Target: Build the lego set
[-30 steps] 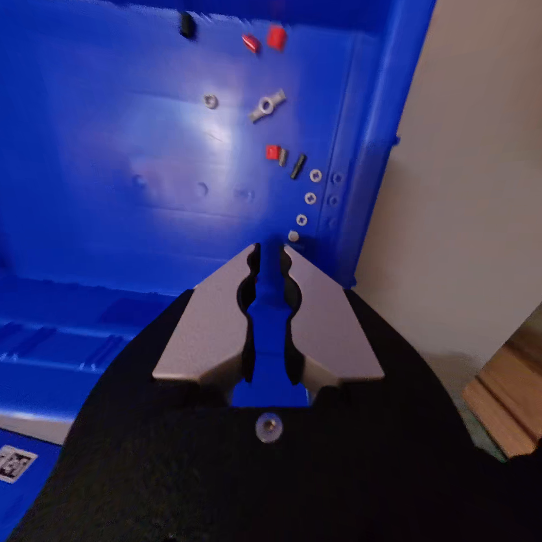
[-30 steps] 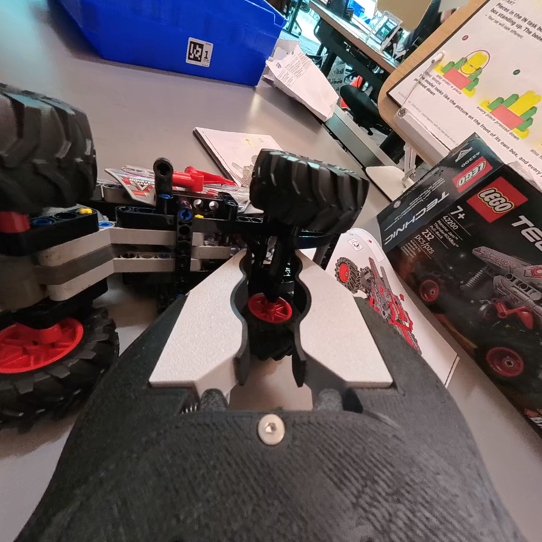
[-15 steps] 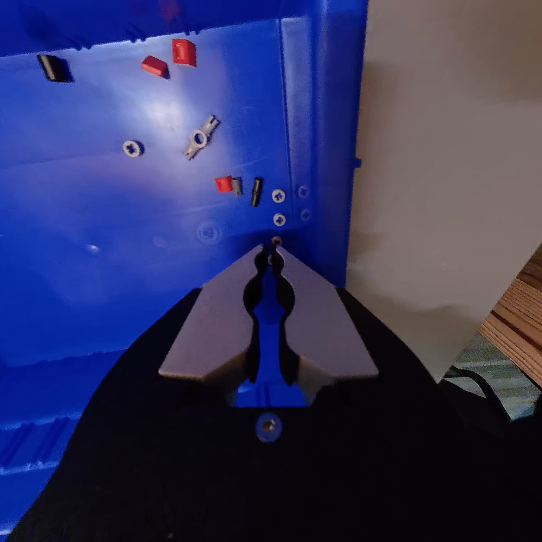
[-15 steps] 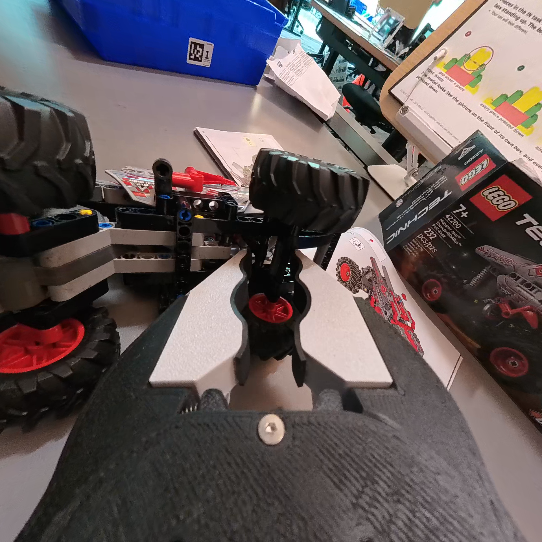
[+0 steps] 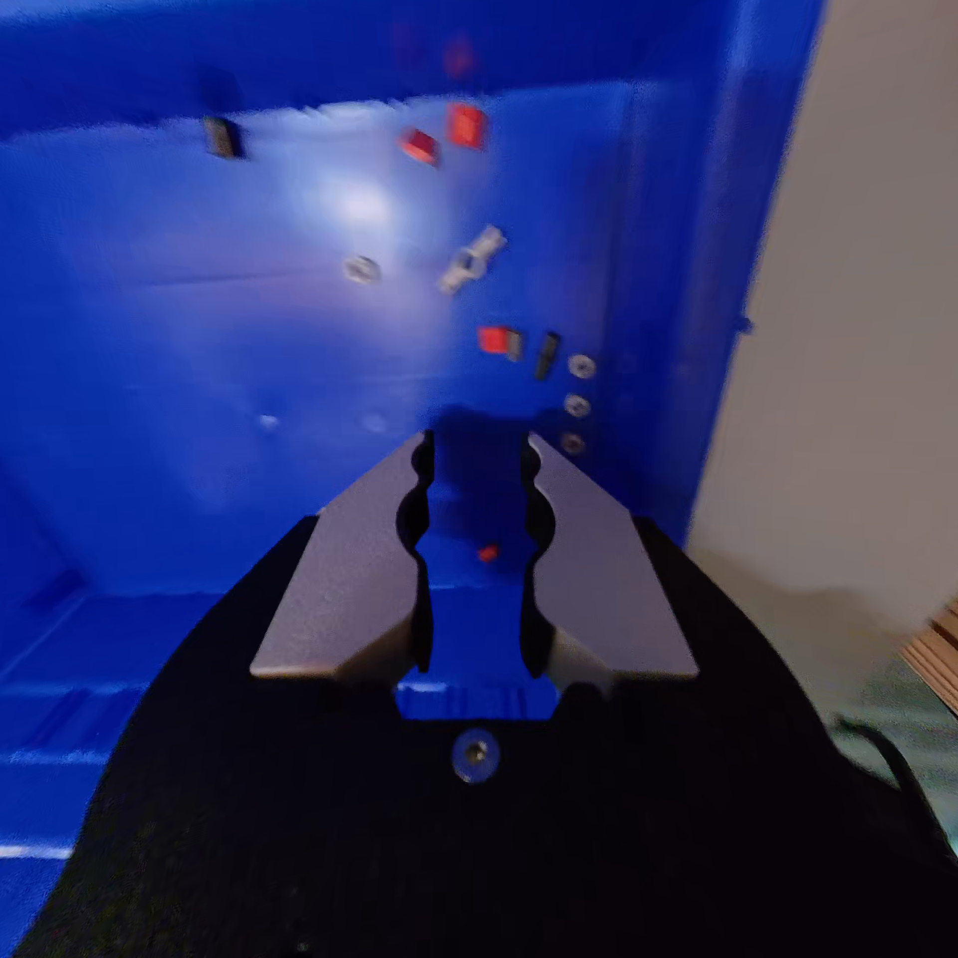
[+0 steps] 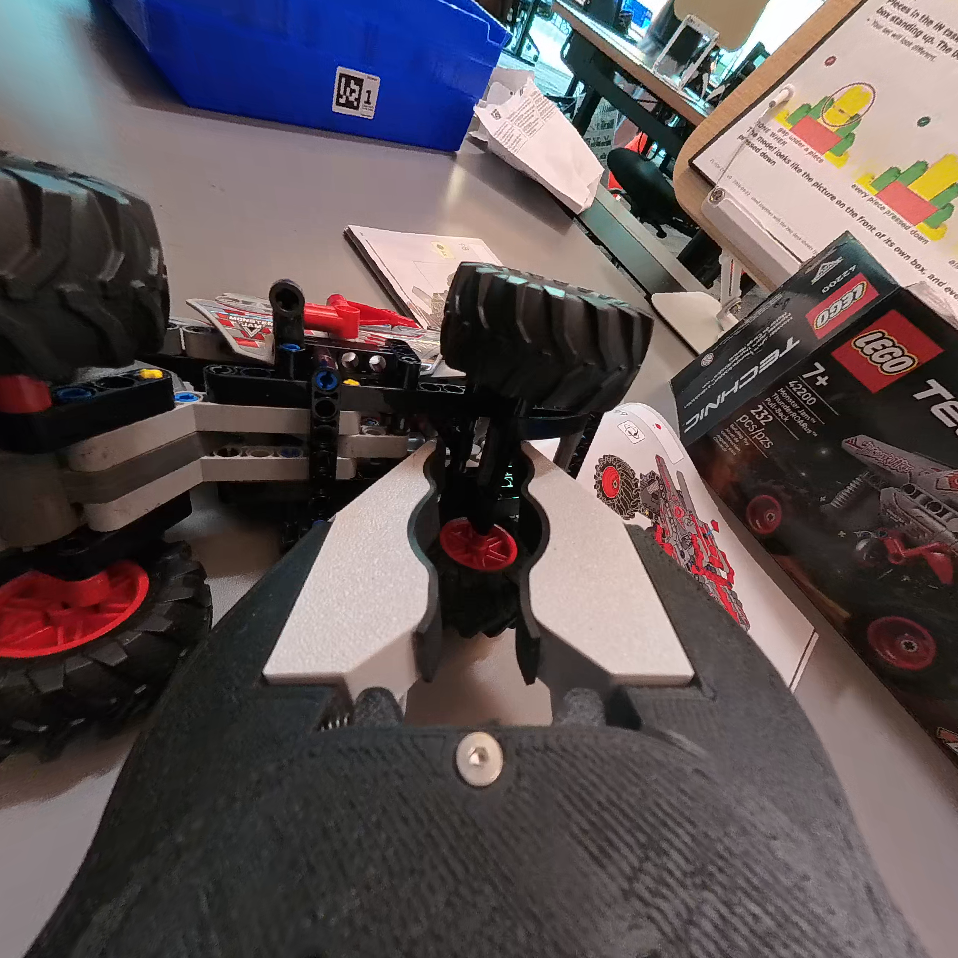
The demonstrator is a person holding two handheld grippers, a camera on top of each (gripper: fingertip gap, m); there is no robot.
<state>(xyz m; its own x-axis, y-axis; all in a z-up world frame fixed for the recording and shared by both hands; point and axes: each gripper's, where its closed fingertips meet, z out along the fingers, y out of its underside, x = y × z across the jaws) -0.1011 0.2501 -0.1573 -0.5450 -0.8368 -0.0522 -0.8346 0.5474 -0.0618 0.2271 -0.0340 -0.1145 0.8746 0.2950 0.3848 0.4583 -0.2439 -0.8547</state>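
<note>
My left gripper (image 5: pixel 478 440) is open and empty above the floor of a blue bin (image 5: pixel 155 363). Loose parts lie on the bin floor ahead: two red pieces (image 5: pixel 466 127), a grey connector (image 5: pixel 469 259), a black pin (image 5: pixel 545 355) and grey bushes (image 5: pixel 580 365) in a row by the right wall. A tiny red piece (image 5: pixel 487 553) shows on the floor between the fingers. My right gripper (image 6: pixel 478 448) is shut on a small black wheel with a red hub (image 6: pixel 477 544). The wheel belongs to the truck model (image 6: pixel 259 440), which lies on its side on the grey table.
The blue bin (image 6: pixel 285 52) stands at the back of the table. The set's box (image 6: pixel 829 440) is at the right, with an open booklet page (image 6: pixel 674 518) beside it. Another booklet (image 6: pixel 414 259) lies behind the model. A sign board (image 6: pixel 855 103) stands at the far right. The grippers' ends are close to 45 centimeters from one another. The left tips stand about 6 centimeters off the grey connector (image 5: pixel 469 259).
My left gripper was almost shut at a grey bush by the bin wall half a second ago. It now stands wide open and has shifted left. The right gripper and model have barely moved.
</note>
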